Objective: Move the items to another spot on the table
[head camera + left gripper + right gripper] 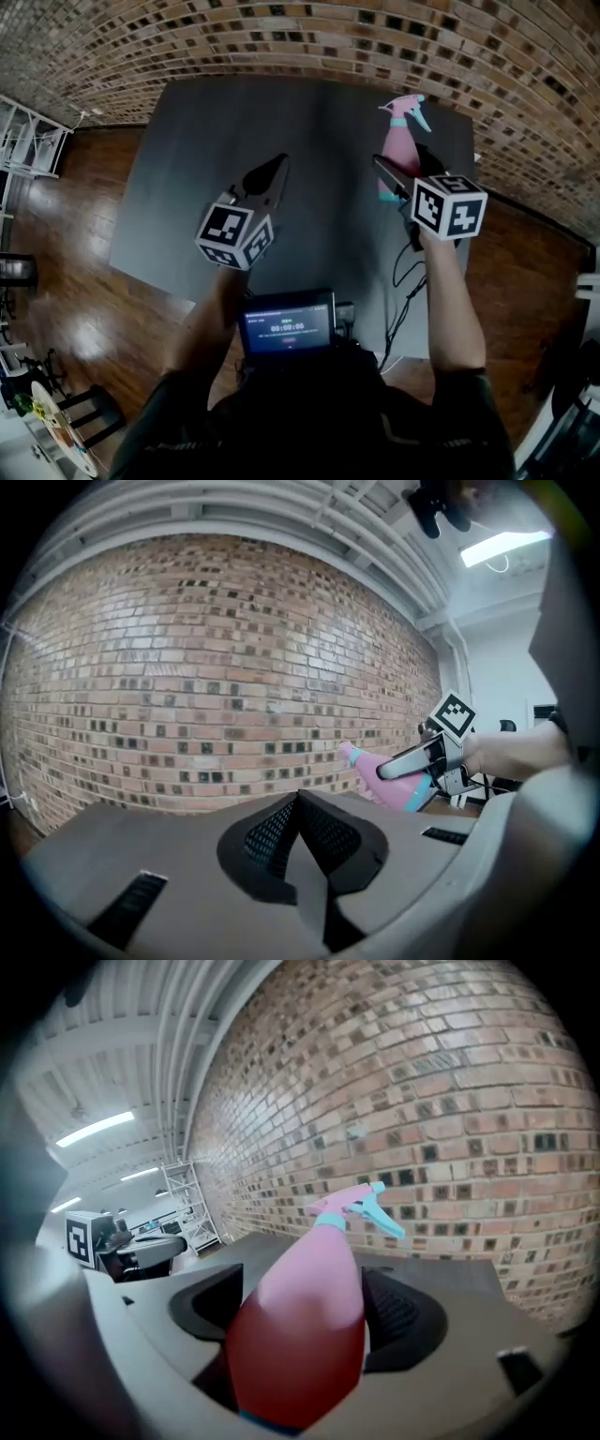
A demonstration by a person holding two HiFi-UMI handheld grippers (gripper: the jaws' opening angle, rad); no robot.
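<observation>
A pink spray bottle with a light-blue trigger head sits between the jaws of my right gripper, over the far right part of the dark grey table. In the right gripper view the bottle fills the gap between both pads, and the right gripper is shut on it. From the left gripper view the bottle leans, nozzle to the left, held off the table. My left gripper hovers over the table's middle, shut with nothing in it.
A brick wall runs behind the table's far edge. Wooden floor surrounds the table. White shelving stands at the left. A black cable hangs off the table's near right side. A small screen is on the person's chest.
</observation>
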